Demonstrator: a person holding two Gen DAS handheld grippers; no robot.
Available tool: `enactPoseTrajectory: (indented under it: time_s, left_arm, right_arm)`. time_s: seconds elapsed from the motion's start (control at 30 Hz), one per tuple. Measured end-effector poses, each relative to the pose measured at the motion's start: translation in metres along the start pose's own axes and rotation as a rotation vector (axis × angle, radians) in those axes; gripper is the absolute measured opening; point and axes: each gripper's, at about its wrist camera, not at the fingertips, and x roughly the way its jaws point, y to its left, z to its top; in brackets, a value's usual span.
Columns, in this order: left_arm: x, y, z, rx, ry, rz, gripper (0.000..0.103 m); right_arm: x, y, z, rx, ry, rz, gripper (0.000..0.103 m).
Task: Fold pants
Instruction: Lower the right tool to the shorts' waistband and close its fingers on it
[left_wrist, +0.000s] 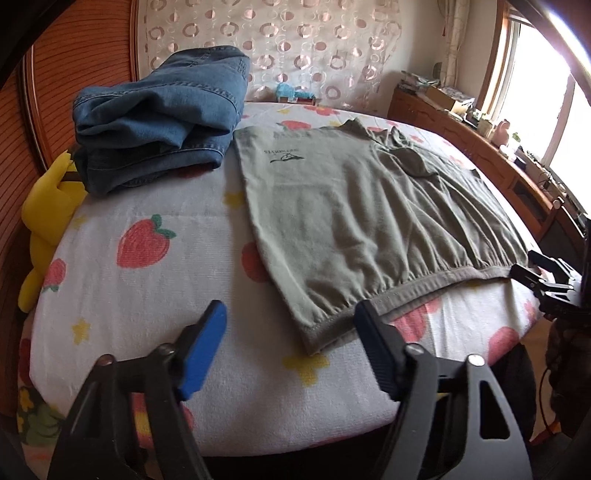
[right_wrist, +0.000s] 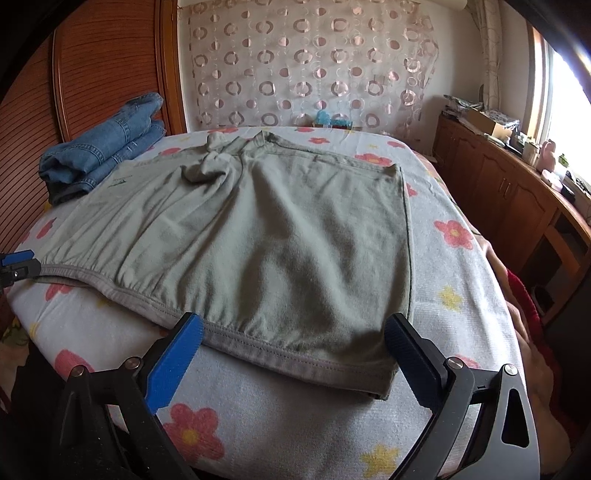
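Both the left claw (left_wrist: 290, 345) and right claw (right_wrist: 293, 352) gape wide, empty, at the near waistband of the green pants (right_wrist: 266, 236) spread ahead.

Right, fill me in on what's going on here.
A person with a gripper in each hand is folding the grey-green pants spread flat on the flowered bed cover. Both the left gripper and right gripper are open at the waistband edge, one toward each end, gripping nothing yet. A pair of folded jeans sits at the far left of the bed, beside a yellow plush toy.
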Motion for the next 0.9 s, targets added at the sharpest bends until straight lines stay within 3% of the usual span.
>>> enactPoseTrajectory:
  time_s: [0.3, 0.63, 0.67, 0.7, 0.9]
  left_arm:
    - [-0.008, -0.002, -0.006, 0.002, -0.003, -0.057, 0.034]
    - [-0.003, -0.01, -0.005, 0.044, -0.012, -0.021, 0.032]
    - [-0.003, -0.012, -0.006, 0.062, -0.013, -0.027, 0.029]
    - [-0.003, -0.014, -0.006, 0.074, -0.01, -0.035, 0.02]
    - [-0.009, -0.015, -0.001, 0.082, -0.026, -0.043, 0.007]
  right_arm:
    - [-0.013, -0.011, -0.002, -0.026, 0.011, 0.011, 0.098]
    - [0.007, -0.007, 0.012, -0.042, 0.014, 0.012, 0.098]
    - [0.007, -0.007, 0.013, -0.043, 0.015, 0.013, 0.098]
    - [0.008, -0.008, 0.014, -0.044, 0.018, 0.014, 0.099]
    - [0.016, -0.006, 0.023, -0.053, 0.028, 0.014, 0.099]
